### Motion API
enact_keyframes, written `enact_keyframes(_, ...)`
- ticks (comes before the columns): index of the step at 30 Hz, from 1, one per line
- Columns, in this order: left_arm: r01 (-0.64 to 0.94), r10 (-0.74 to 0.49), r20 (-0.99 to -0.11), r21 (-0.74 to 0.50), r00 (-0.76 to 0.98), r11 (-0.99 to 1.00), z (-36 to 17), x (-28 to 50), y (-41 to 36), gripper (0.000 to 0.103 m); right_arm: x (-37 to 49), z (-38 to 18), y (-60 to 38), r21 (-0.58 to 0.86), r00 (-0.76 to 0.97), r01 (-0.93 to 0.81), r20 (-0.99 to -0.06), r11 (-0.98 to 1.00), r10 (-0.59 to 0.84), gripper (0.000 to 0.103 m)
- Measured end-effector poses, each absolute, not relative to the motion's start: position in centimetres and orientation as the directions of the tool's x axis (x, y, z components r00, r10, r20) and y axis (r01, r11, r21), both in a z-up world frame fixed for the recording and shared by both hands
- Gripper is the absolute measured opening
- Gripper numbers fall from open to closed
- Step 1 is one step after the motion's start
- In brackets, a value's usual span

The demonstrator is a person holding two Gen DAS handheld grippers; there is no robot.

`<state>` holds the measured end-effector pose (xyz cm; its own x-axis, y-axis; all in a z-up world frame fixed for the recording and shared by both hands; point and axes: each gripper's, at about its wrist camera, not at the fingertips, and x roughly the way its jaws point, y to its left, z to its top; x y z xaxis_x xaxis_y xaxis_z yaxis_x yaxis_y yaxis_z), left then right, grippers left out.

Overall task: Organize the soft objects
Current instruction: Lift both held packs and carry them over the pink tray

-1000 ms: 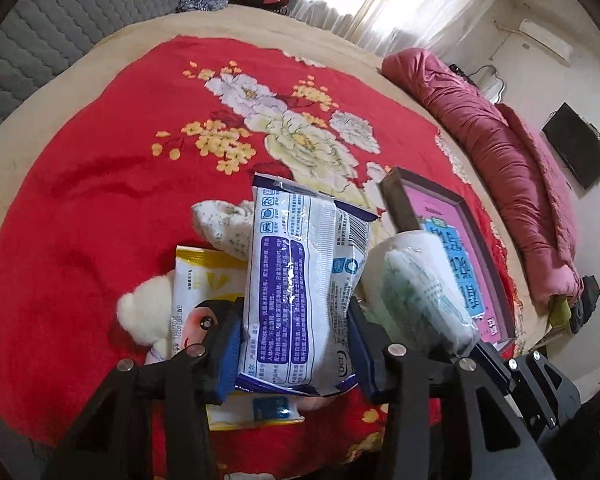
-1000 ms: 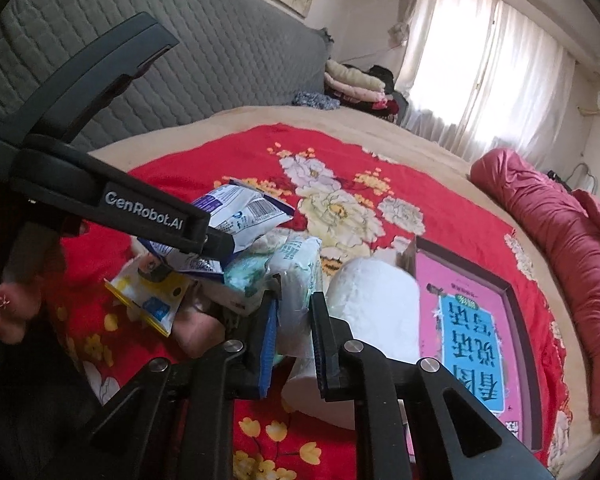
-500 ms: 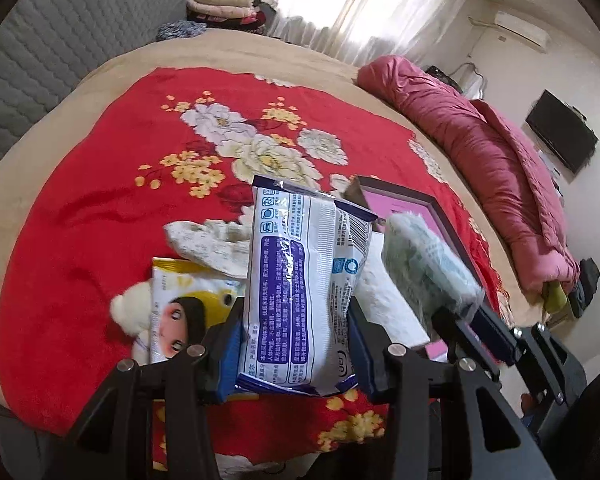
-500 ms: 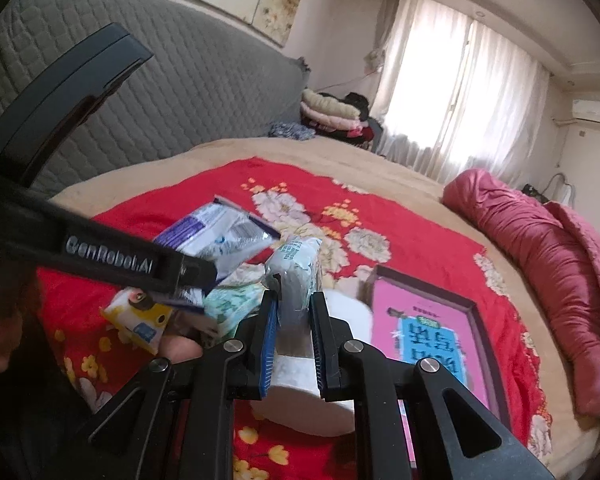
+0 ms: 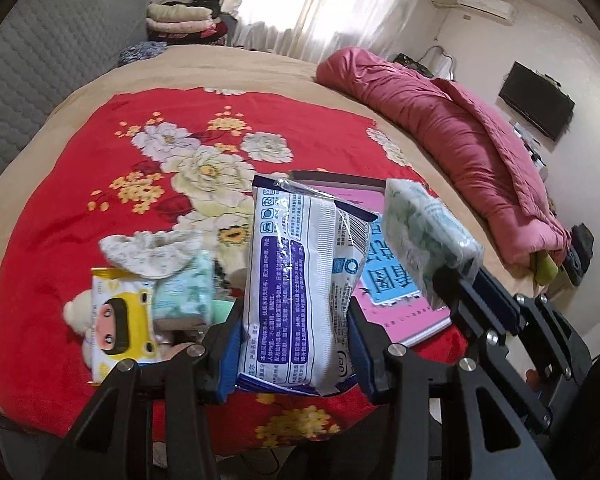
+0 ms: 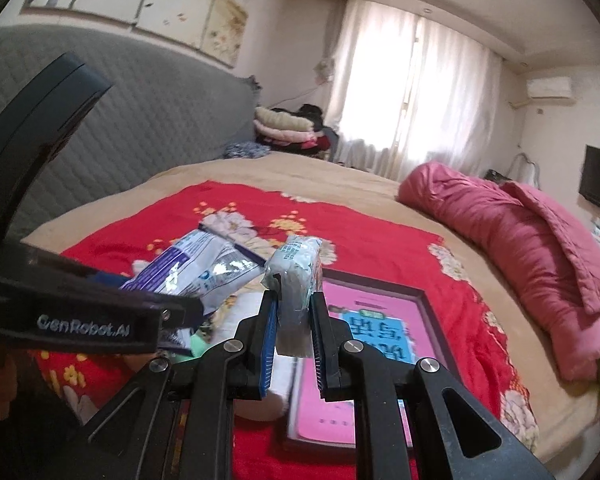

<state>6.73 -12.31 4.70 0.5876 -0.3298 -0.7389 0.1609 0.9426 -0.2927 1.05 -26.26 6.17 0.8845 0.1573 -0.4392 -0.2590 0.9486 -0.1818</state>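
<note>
Bedroom scene: a bed [image 5: 80, 104] spread with a red floral blanket [image 5: 76, 184], a rolled pink quilt [image 5: 460, 128] at 2 o'clock, curtained window at 12 o'clock. My left gripper [image 5: 296, 344] is clamped, part-open, on a blue-and-white wipes pack [image 5: 300, 280], which stands upright above the blanket. My right gripper [image 6: 294, 320] has its jaws pinched narrow on a small green tissue pack [image 6: 296, 276], which it holds in the air; in the left wrist view that pack [image 5: 424, 232] appears at 3 o'clock of the wipes pack. On the blanket at 8 o'clock lie a yellow cartoon pack [image 5: 120, 320], a second green tissue pack [image 5: 188, 292] and a floral cloth [image 5: 148, 252]. A pink framed board [image 6: 376, 344] rests beneath the right gripper.
</note>
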Motion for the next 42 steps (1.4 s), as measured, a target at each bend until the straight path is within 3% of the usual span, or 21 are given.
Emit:
enact_keyframes(20,0.269,-0.339,-0.769,-0.224,0.541,0.937,3.8,7.2,-19.9,0.046,1.6,5.9,-36.2,-0.083,0.892,-0.026,-0.451,0.996,-0.015,0.016)
enact_keyframes(42,0.362,-0.349,-0.836,-0.197,0.423,0.911,-1.5,11.4,-27.5,0.046,3.8,3.1,-40.5,-0.079,0.840,0.081,-0.531,0.994,-0.110,0.017)
